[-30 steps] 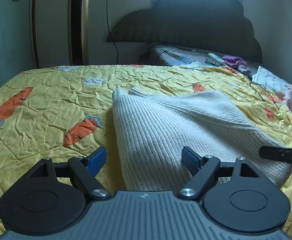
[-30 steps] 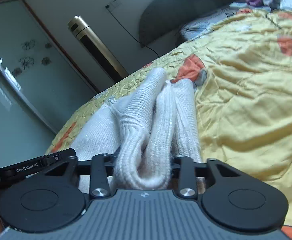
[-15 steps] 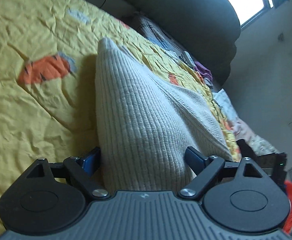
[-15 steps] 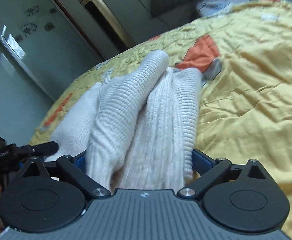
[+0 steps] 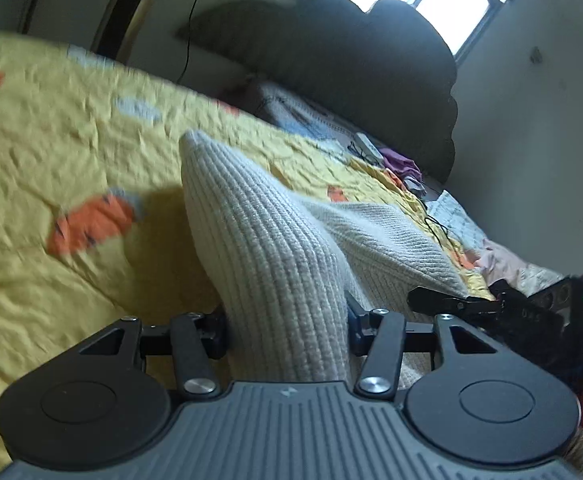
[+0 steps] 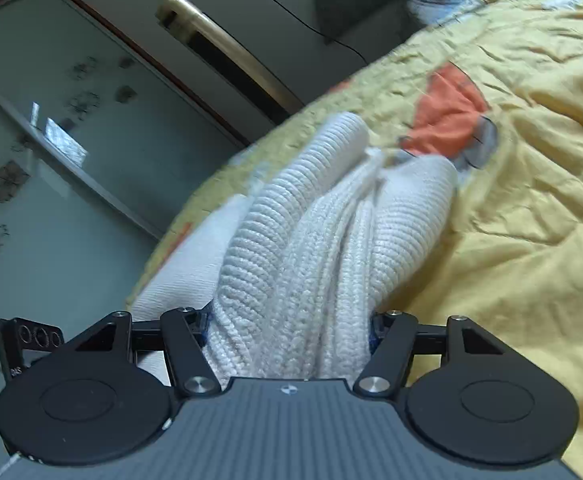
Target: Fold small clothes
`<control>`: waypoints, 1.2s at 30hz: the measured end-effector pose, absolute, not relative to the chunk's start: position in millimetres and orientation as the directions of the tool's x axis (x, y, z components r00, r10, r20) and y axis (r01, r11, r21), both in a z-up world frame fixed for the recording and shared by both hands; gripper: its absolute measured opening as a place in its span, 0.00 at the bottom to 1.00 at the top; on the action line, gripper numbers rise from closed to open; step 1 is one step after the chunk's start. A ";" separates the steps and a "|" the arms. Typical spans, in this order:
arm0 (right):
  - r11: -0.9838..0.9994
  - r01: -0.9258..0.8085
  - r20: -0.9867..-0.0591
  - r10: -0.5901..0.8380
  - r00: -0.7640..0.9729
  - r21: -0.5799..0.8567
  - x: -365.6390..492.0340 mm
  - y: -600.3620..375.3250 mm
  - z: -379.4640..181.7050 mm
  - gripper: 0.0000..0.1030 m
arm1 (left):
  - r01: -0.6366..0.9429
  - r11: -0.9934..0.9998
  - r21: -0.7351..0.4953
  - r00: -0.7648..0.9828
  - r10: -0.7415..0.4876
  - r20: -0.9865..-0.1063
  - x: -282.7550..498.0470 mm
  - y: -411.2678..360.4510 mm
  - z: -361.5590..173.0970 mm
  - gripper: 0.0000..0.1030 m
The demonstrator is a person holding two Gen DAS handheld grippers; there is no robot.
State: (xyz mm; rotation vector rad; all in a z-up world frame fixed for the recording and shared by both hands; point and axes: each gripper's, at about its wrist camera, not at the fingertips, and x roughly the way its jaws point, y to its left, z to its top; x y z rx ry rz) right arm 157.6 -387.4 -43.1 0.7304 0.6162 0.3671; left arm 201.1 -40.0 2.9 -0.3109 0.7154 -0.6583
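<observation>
A cream ribbed knit garment (image 5: 275,248) lies on the yellow quilt (image 5: 51,152). My left gripper (image 5: 287,332) is shut on one bunched edge of it and lifts it into a ridge. My right gripper (image 6: 291,328) is shut on another thick bunch of the same knit (image 6: 319,232), folds standing up between the fingers. The right gripper's tip (image 5: 451,304) shows at the right of the left wrist view, close to the left one. The left gripper's edge (image 6: 31,336) shows at the left of the right wrist view.
The quilt (image 6: 531,200) has orange carrot prints. A dark headboard (image 5: 351,60), pillow and loose clothes (image 5: 403,164) are at the bed's head. A tall gold appliance (image 6: 227,56) and glass wardrobe doors (image 6: 31,140) stand beside the bed.
My left gripper closed on the knit edge and tilted upward, lifting it. My right gripper opened around half a second ago, then closed again on a thicker bunch of the knit.
</observation>
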 end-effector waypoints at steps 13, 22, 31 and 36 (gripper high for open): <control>0.792 0.008 -0.434 0.326 0.840 0.610 106.0 -373.4 -24.0 0.74 | 0.468 0.883 -0.030 0.737 -0.409 -0.538 107.2 -20.2 18.9 0.79; 0.828 -0.020 -0.464 0.334 0.820 0.561 51.3 -343.0 -13.3 0.54 | 0.561 0.766 0.315 0.778 -0.358 -0.516 43.7 -50.4 -7.4 0.80; 0.805 0.021 -0.467 0.323 0.823 0.593 57.0 -328.3 -26.2 0.25 | 0.395 0.903 0.172 0.794 -0.241 -0.558 71.9 -31.8 -10.2 0.81; 0.826 0.019 -0.489 0.316 0.813 0.564 59.6 -324.5 -28.3 0.24 | 0.336 0.942 0.014 0.749 -0.258 -0.610 81.3 -16.9 -14.7 0.81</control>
